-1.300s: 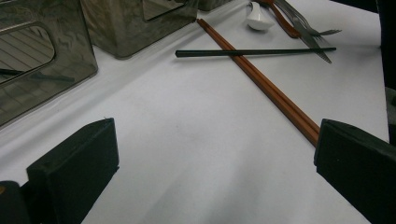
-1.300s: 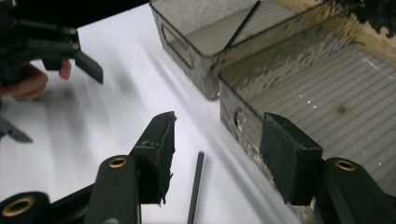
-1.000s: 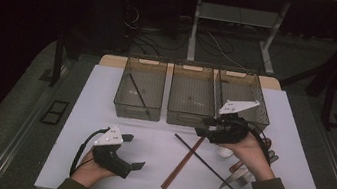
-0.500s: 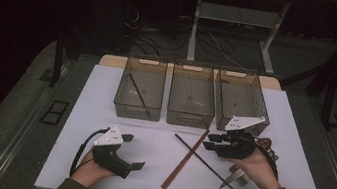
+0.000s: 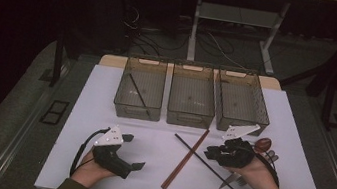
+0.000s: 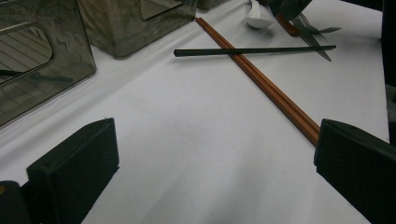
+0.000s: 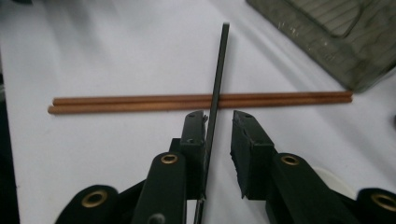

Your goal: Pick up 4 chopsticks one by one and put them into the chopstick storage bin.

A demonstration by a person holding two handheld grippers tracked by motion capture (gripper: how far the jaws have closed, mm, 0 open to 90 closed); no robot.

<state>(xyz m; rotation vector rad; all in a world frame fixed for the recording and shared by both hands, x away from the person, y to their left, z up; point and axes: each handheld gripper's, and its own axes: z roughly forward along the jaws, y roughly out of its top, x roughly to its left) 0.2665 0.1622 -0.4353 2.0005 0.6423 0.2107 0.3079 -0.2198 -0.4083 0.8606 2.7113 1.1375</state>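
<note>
A black chopstick [image 5: 196,154] lies on the white table [image 5: 102,115], crossing over a pair of brown chopsticks [image 5: 186,160]. My right gripper [image 5: 209,154] is low over the black chopstick's near half. In the right gripper view the black chopstick [image 7: 220,70] runs between the jaws of the right gripper [image 7: 218,116]. The jaws have just been closing; one pad touches the stick and a gap remains at the other. The brown chopsticks [image 7: 140,102] lie across just beyond the tips. My left gripper [image 5: 133,151] rests open on the table with nothing between its jaws.
Three clear bins [image 5: 136,111] stand in a row at the back; the left one holds a black chopstick [image 5: 136,91]. A brown spoon [image 5: 263,145] and metal cutlery [image 5: 229,180] lie by the right hand. A white spoon [image 6: 259,16] lies past the chopsticks.
The right gripper has come down and nearer onto the black chopstick, and its jaws have narrowed around it. The left gripper has stayed where it was.
</note>
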